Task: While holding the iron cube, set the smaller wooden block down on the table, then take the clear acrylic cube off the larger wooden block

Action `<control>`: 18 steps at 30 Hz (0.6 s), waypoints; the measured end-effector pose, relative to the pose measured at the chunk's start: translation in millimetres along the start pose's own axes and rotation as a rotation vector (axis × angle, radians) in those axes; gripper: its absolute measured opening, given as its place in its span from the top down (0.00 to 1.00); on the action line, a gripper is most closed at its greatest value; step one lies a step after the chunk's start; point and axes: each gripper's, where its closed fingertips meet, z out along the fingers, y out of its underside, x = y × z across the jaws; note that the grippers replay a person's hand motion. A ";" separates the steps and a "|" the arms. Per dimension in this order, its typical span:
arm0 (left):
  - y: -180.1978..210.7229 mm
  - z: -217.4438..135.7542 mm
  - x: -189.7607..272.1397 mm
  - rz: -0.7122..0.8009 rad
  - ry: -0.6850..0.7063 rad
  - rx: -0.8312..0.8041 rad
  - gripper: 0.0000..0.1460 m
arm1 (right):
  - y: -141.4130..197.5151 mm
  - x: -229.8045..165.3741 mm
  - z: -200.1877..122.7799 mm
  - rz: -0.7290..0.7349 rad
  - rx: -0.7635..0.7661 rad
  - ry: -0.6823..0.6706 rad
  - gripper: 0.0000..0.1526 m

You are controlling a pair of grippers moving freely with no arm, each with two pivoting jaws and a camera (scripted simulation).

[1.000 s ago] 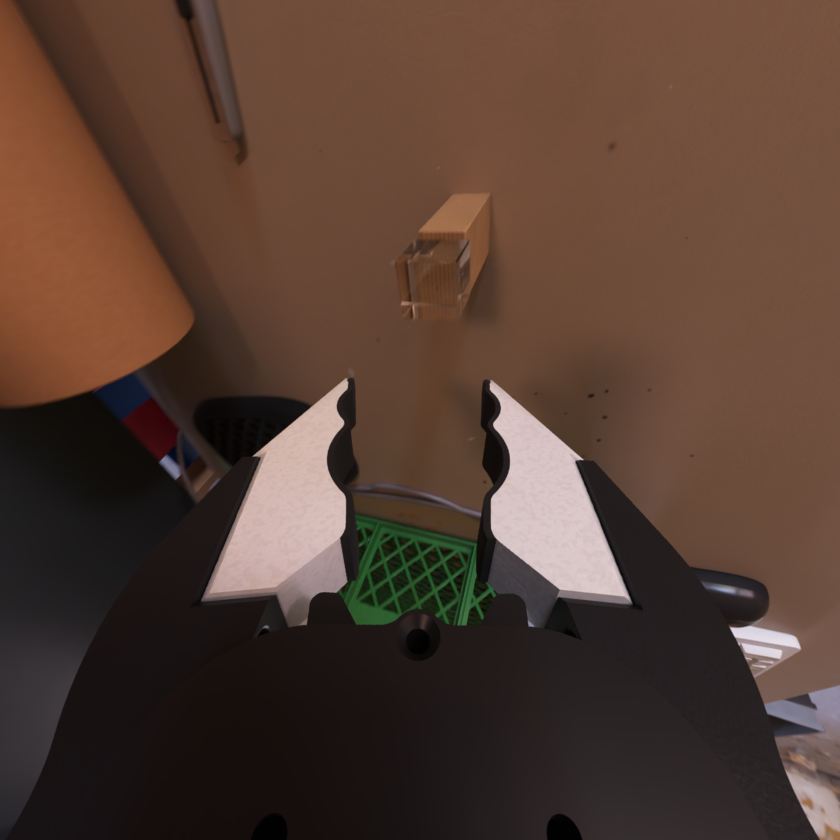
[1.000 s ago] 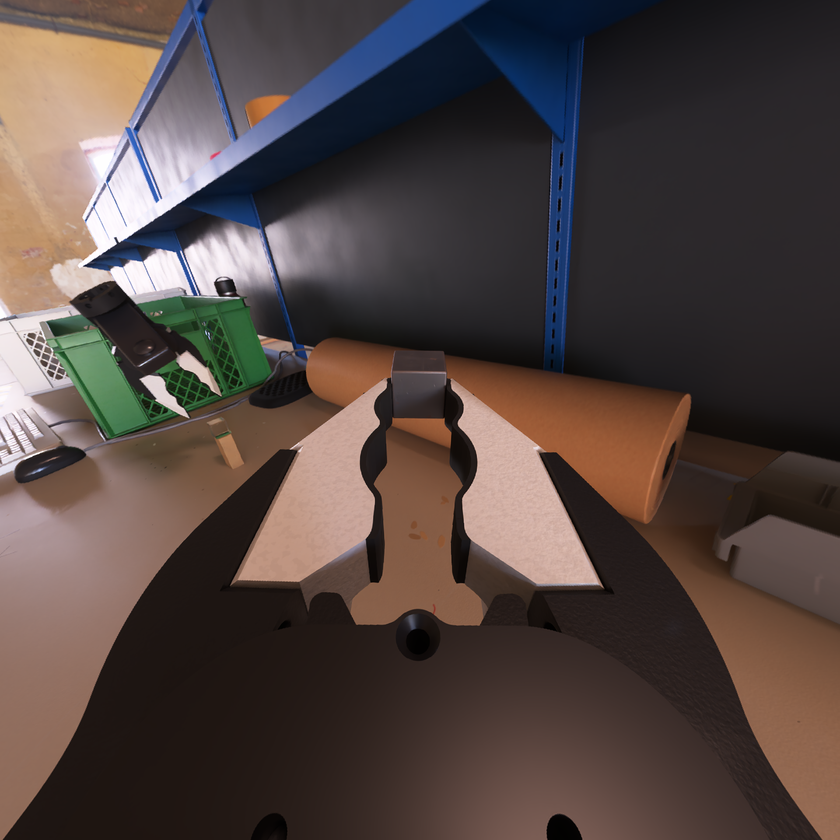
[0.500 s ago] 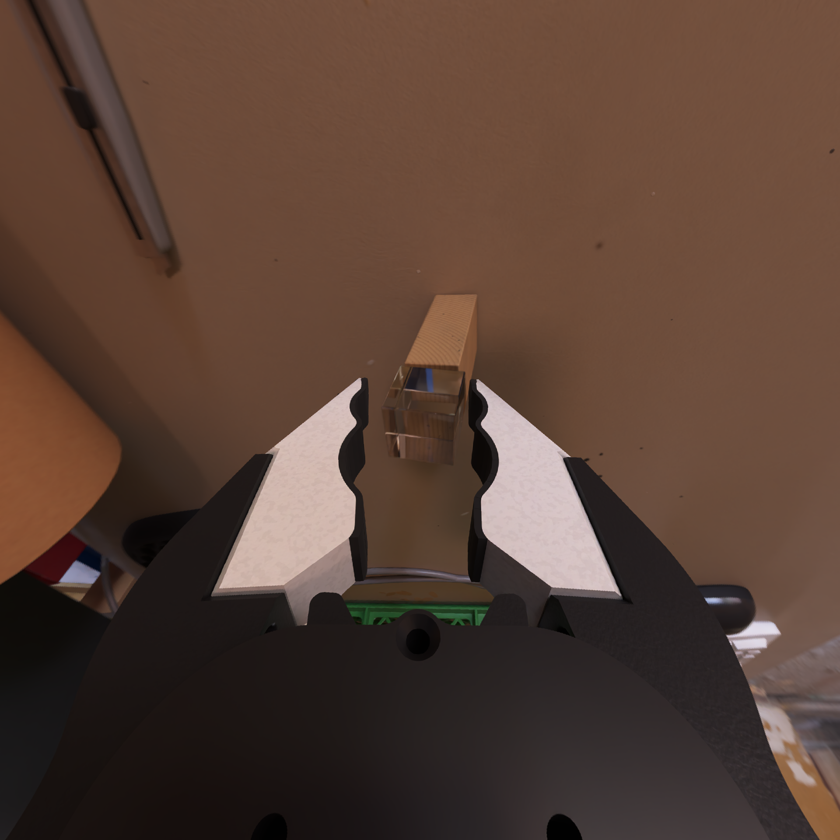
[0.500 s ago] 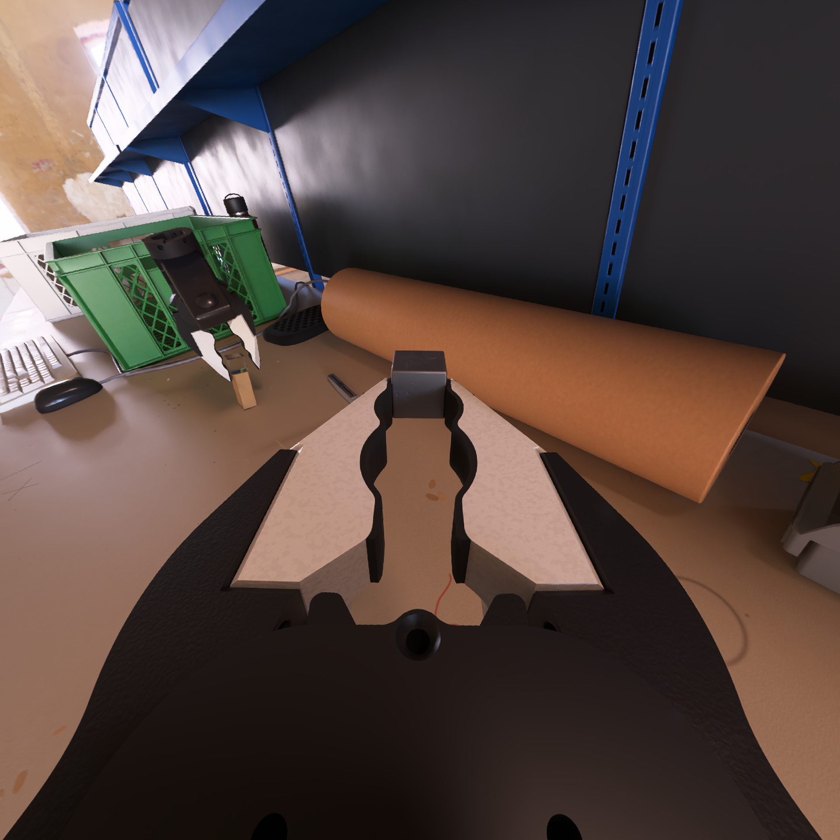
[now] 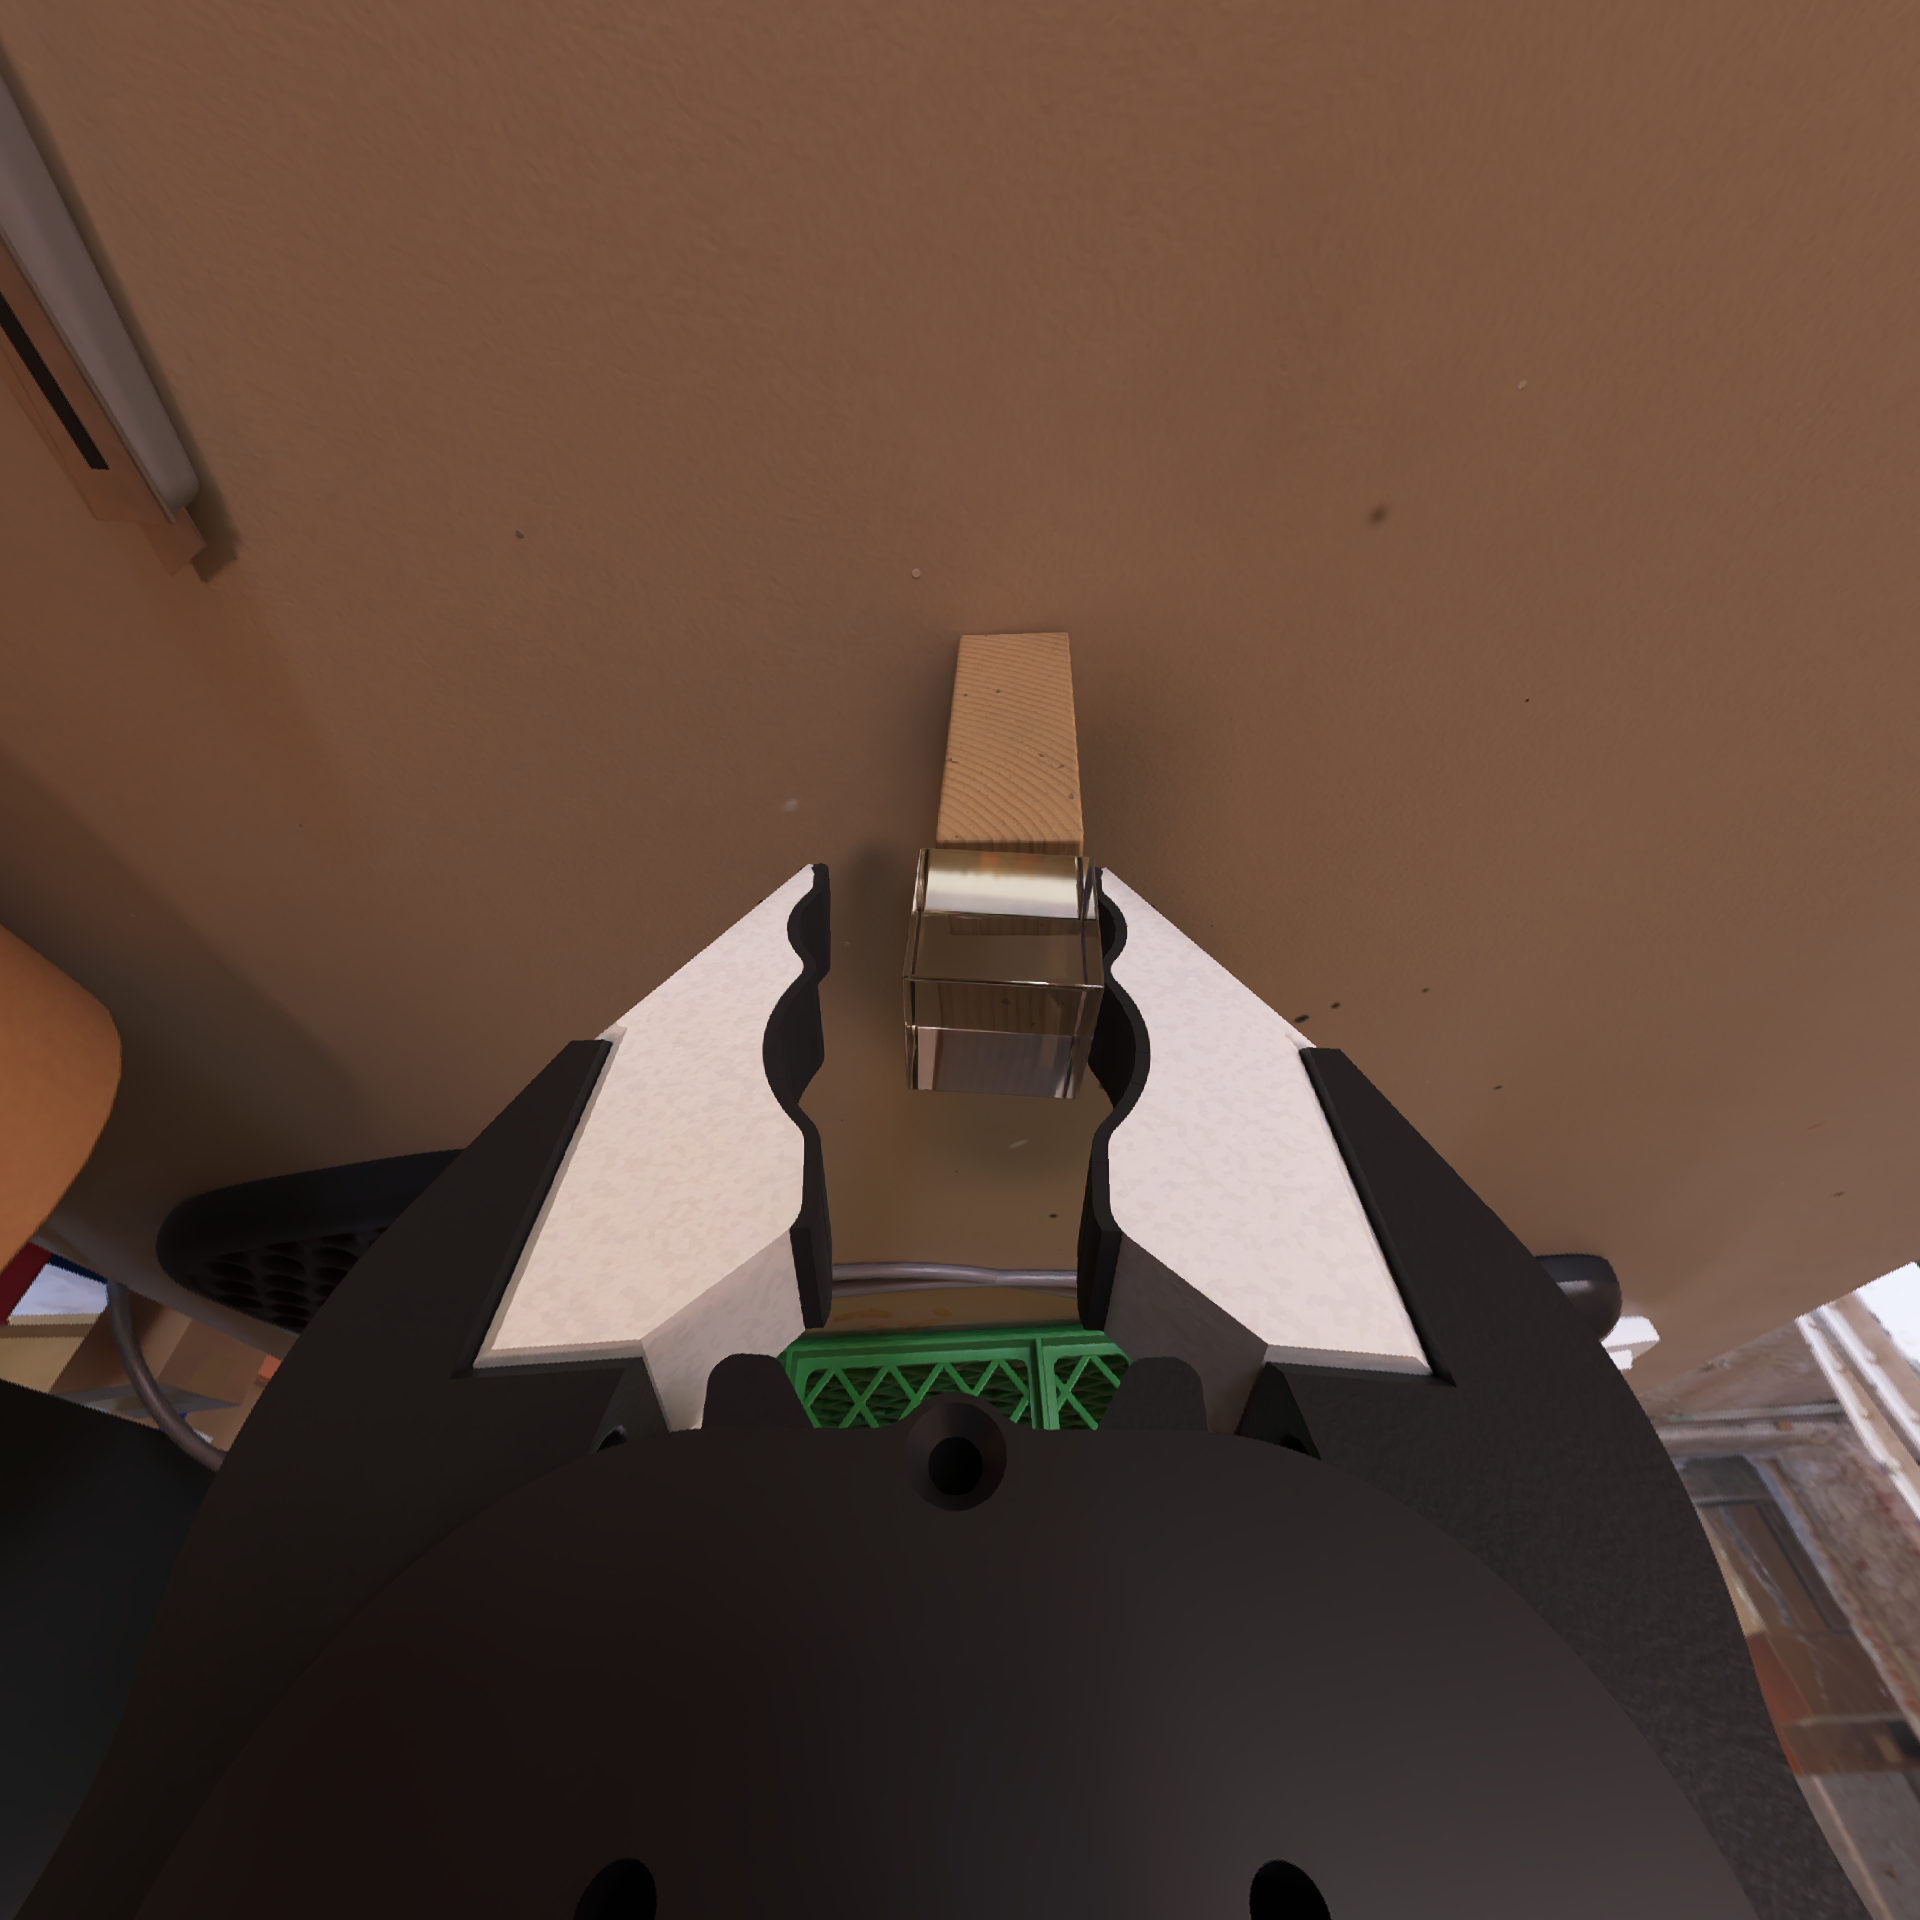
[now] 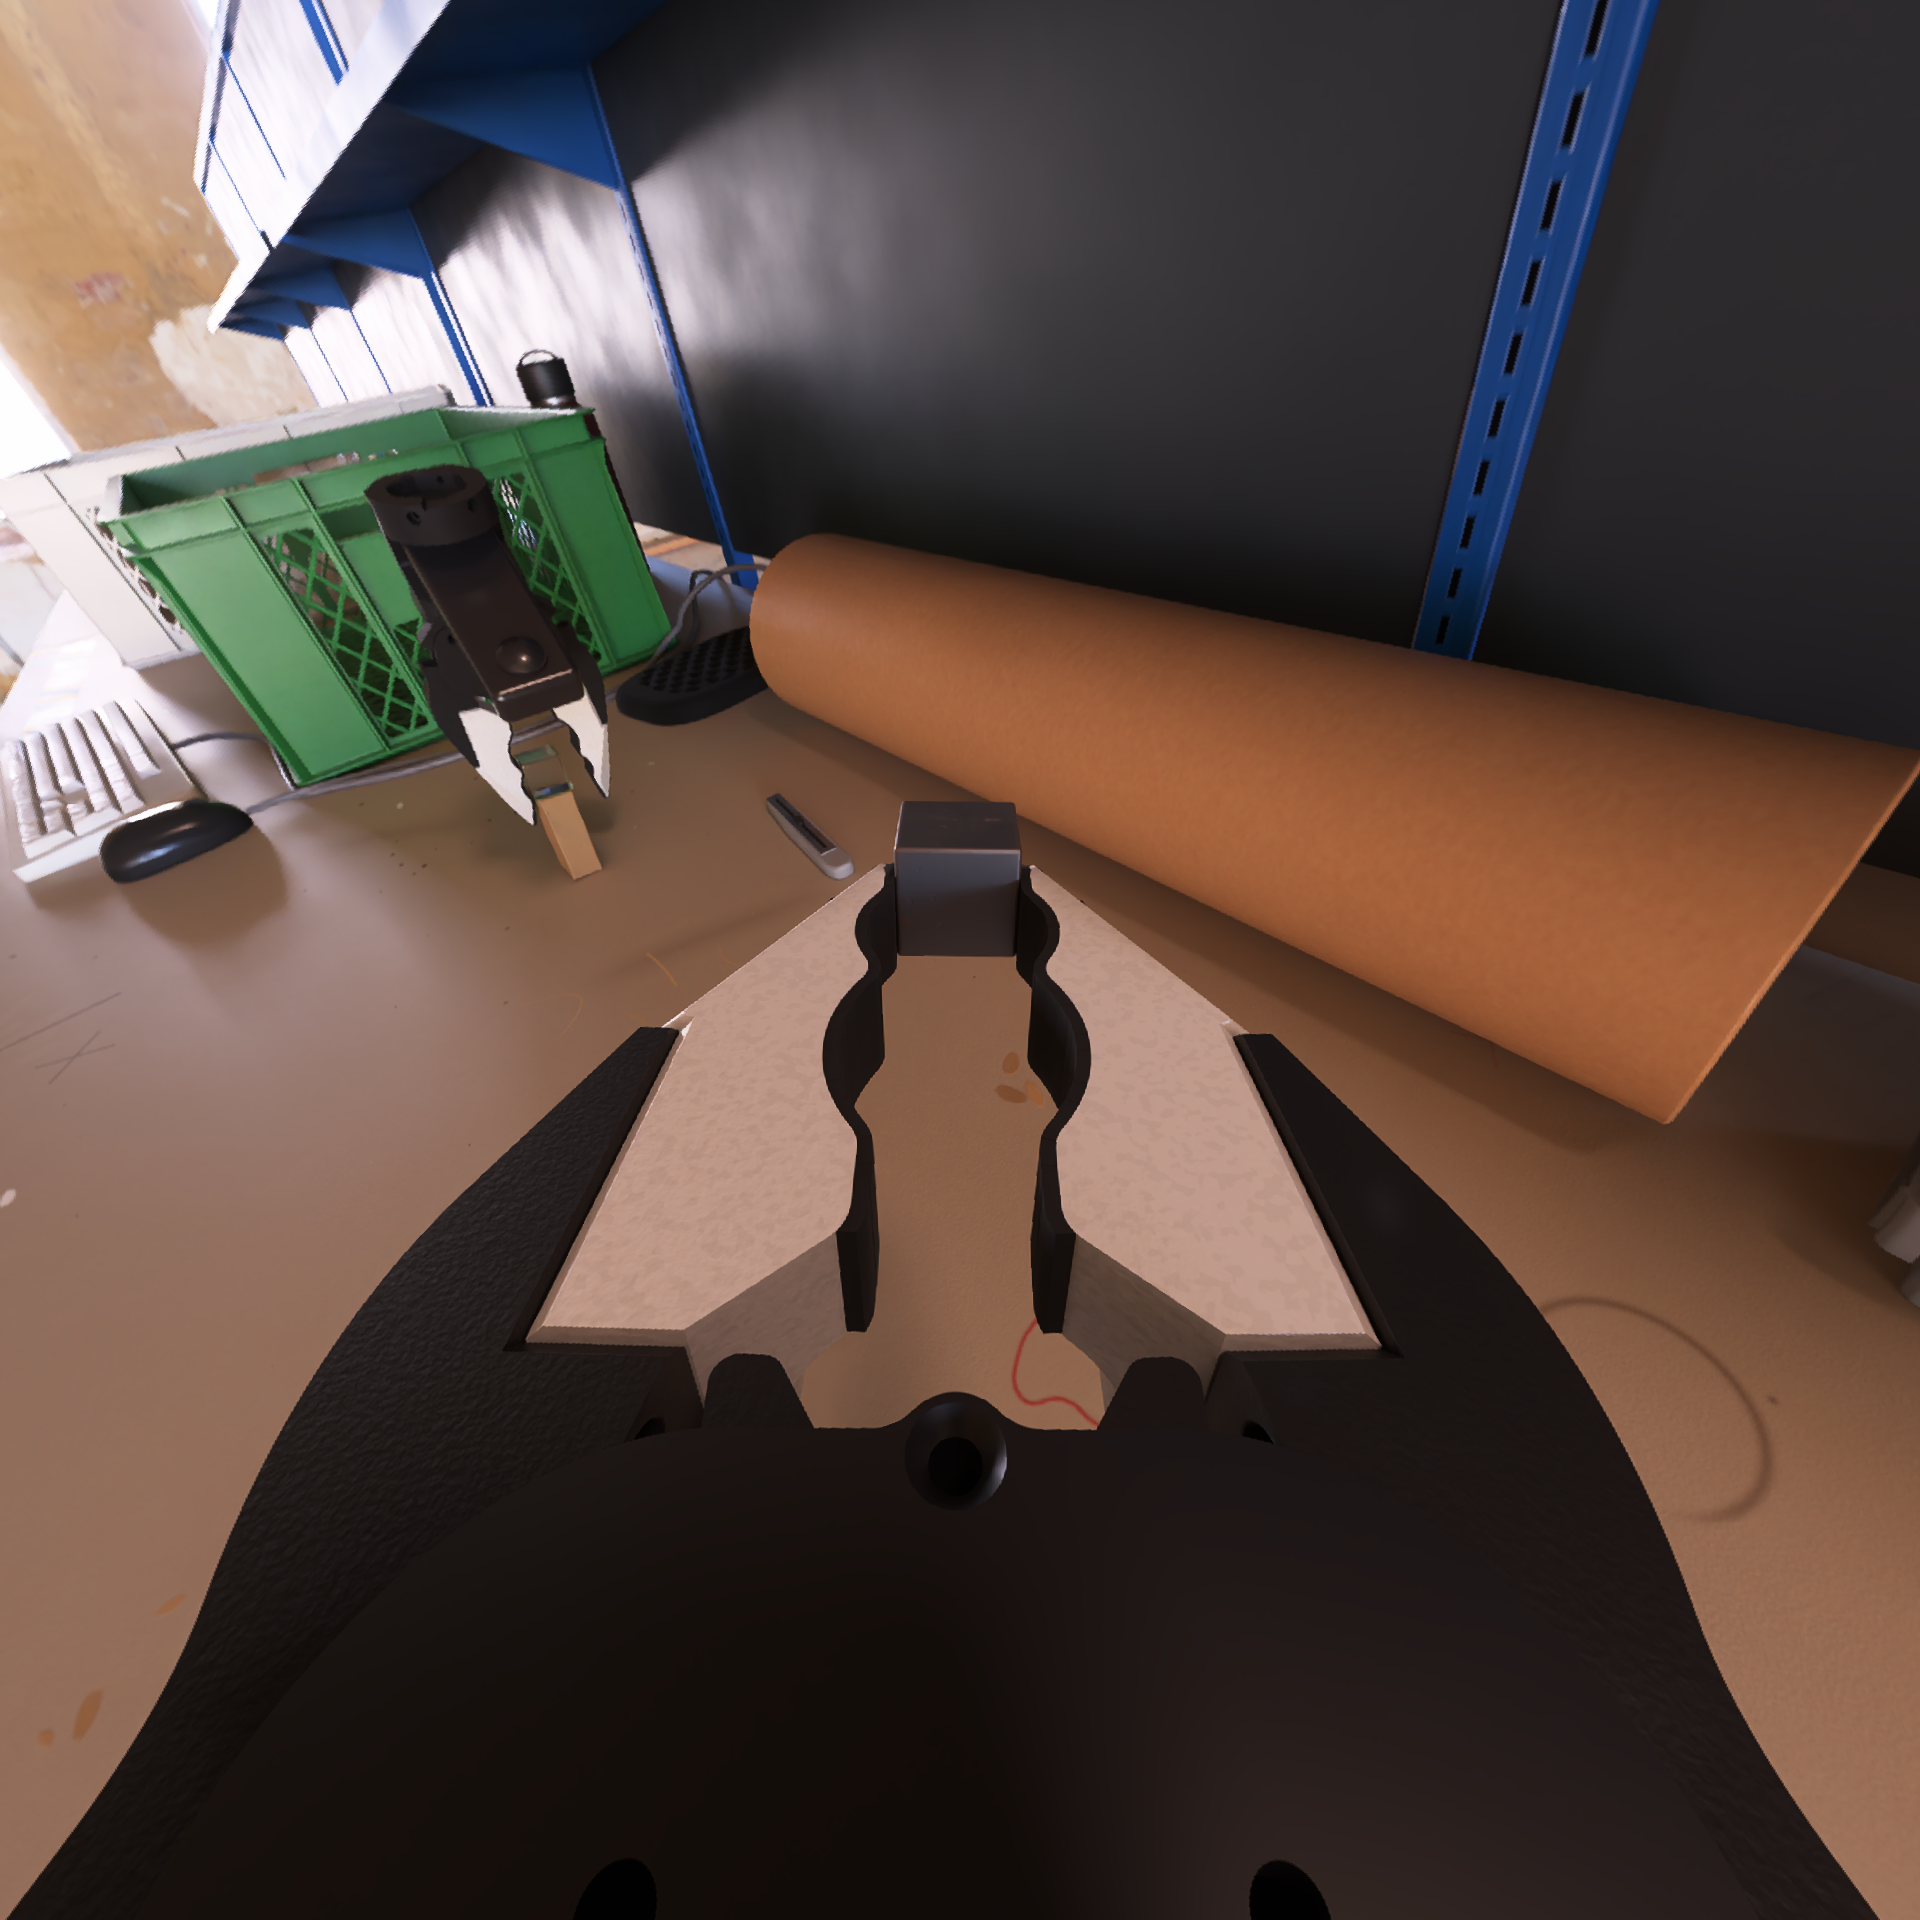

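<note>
A clear acrylic cube sits on top of an upright wooden block on the brown table. My left gripper is open, with its fingers on either side of the cube. The right finger is at the cube's side, and a gap shows on the left. The right wrist view shows this gripper tilted down over the cube and block. My right gripper is shut on a grey iron cube above the table. No second wooden block is in view.
A large brown paper roll lies along the dark back wall. A green crate stands behind the block, with a black perforated pad beside it. A utility knife, a mouse and a keyboard lie on the table.
My left gripper has come down from a distance, and the acrylic cube now sits between its fingers. My right gripper has shifted toward the block, still holding the iron cube.
</note>
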 end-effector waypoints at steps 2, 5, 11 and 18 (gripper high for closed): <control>0.2 -0.4 -0.3 -0.008 0.002 -0.016 0.67 | 2.9 -2.4 3.3 -0.010 -0.019 -0.006 0.86; 0.7 -3.5 -0.4 -0.016 -0.021 -0.017 0.68 | 5.9 -4.9 7.4 -0.016 -0.037 -0.017 0.86; 2.8 -27.9 7.4 -0.085 -0.042 0.062 0.78 | 5.1 -7.3 9.6 -0.017 -0.034 -0.028 0.86; 8.7 -61.1 15.5 -0.122 -0.105 0.071 0.82 | -1.4 -12.6 6.2 -0.020 -0.010 -0.045 0.86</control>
